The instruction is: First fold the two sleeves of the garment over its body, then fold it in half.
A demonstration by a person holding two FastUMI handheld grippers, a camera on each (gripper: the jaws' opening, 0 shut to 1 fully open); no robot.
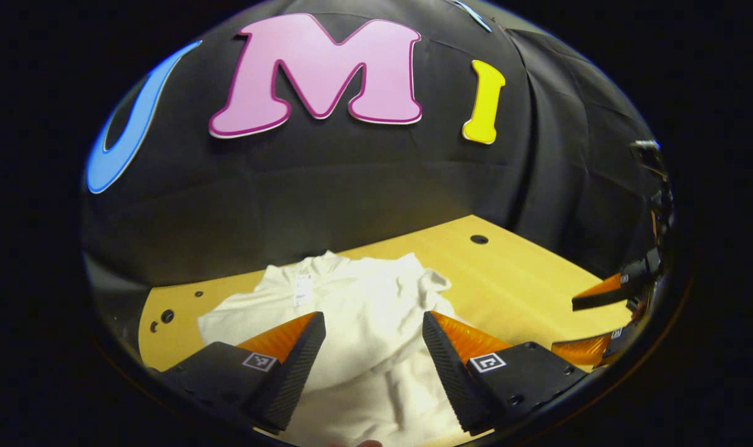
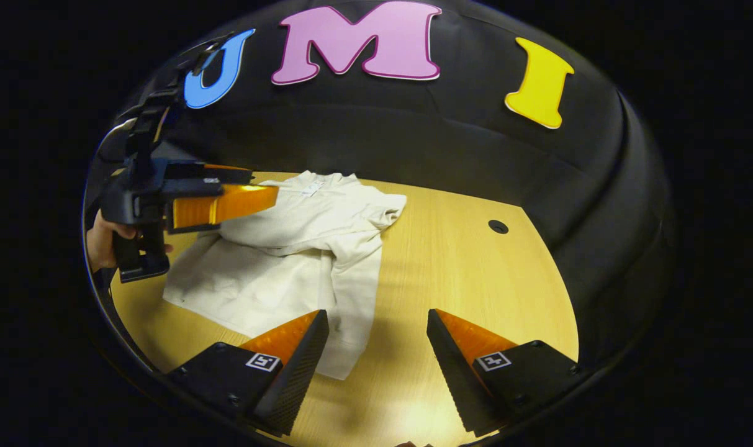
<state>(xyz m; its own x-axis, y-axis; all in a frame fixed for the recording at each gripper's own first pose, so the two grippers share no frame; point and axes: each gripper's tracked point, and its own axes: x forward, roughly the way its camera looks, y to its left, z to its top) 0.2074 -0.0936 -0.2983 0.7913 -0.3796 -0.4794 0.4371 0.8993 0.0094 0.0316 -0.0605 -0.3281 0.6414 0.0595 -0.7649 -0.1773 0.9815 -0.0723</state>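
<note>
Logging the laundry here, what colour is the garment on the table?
Plain off-white garment, no pattern; clearest in the right gripper view.

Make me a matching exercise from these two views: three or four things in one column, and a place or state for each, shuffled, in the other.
Things:
1. garment
2. round hole
3. left gripper
4. right gripper

States:
A. open, over bare table beside the garment's edge
B. lies spread on the table, sleeves folded in
C. in the tabletop, apart from the cloth
D. open, above the garment

Pairs: 1-B, 2-C, 3-D, 4-A
</note>
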